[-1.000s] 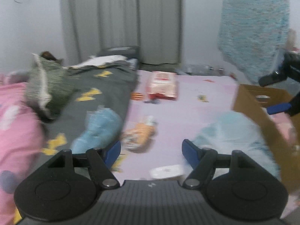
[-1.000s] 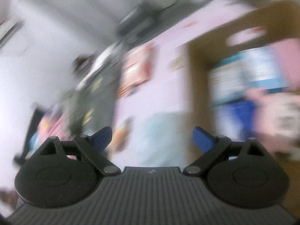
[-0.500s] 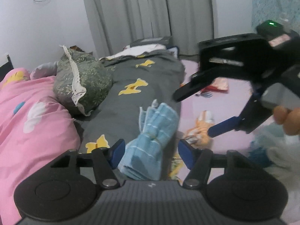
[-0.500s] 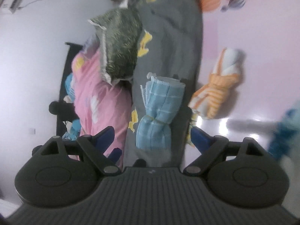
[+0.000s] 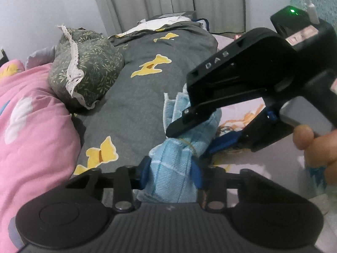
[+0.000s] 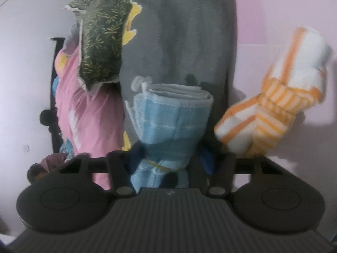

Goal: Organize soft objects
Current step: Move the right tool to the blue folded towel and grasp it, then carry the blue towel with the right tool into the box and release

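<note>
Both grippers have come in from the pink floor side to the bed, and their jaws have just been closing. Now the left gripper is squeezing the near end of the blue towel roll, with its blue pads pressing on both sides. The right gripper is pinching the same roll around its middle, right where a yellow rubber band is tying it. In the left view, the right gripper is reaching in from the right, and a hand is holding it.

The blue roll is lying on the grey blanket with yellow shapes. A green pillow and a pink quilt are sitting on the bed nearby. An orange striped towel roll is lying just beside the bed on the pink floor.
</note>
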Motion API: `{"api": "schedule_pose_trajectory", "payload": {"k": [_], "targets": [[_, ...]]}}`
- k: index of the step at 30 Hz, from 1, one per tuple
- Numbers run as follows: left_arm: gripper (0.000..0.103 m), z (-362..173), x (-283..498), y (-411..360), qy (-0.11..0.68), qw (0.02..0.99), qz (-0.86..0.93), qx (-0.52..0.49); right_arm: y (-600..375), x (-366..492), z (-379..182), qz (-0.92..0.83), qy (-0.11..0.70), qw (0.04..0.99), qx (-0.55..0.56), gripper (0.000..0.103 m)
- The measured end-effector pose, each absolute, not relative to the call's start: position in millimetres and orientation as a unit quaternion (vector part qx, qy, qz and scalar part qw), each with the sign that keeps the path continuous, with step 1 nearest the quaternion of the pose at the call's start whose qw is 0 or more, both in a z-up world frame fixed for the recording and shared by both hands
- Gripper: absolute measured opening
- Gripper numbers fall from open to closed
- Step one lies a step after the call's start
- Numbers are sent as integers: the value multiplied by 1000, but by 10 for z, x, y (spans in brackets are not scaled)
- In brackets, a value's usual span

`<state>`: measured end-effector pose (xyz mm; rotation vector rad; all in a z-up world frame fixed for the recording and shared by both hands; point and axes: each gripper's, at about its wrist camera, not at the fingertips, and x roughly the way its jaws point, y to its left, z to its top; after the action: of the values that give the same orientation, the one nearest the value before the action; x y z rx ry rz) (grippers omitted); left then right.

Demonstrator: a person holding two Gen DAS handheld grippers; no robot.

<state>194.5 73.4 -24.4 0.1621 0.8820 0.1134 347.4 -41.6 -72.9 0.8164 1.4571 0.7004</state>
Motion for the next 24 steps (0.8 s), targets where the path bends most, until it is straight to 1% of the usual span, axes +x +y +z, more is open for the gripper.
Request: {"api": "schedule_pose_trajectory", "payload": {"k": [1,2,3,6,14,19,20,22,23,24], "targets": [[33,-231,1937,728,426,900,53,76,-420,3469,-714,306,630,619,355,43],[30,-216,1930,713,426,900,52,76,-438,3454,-692,308,628,621,355,40],[27,-200,1918,696,425,901,51,76,-458,3443,-662,308,626,621,357,36],[25,-105,1849,640,417,904,48,76,-521,3399,-567,312,617,626,360,31],[25,359,1473,316,379,923,3,64,-887,3117,-94,338,574,650,366,30],[26,557,1231,-150,356,930,-71,63,-1576,2770,184,336,535,680,372,30],[28,578,1188,-259,352,930,-91,61,-1764,2682,221,330,527,686,377,30],[38,627,1102,-502,343,927,-139,59,-2142,2494,276,314,514,699,386,29],[51,639,1071,-622,342,924,-161,58,-2345,2398,308,303,505,709,388,29],[69,654,1043,-757,341,920,-184,59,-2569,2292,340,288,497,720,390,29]]}}
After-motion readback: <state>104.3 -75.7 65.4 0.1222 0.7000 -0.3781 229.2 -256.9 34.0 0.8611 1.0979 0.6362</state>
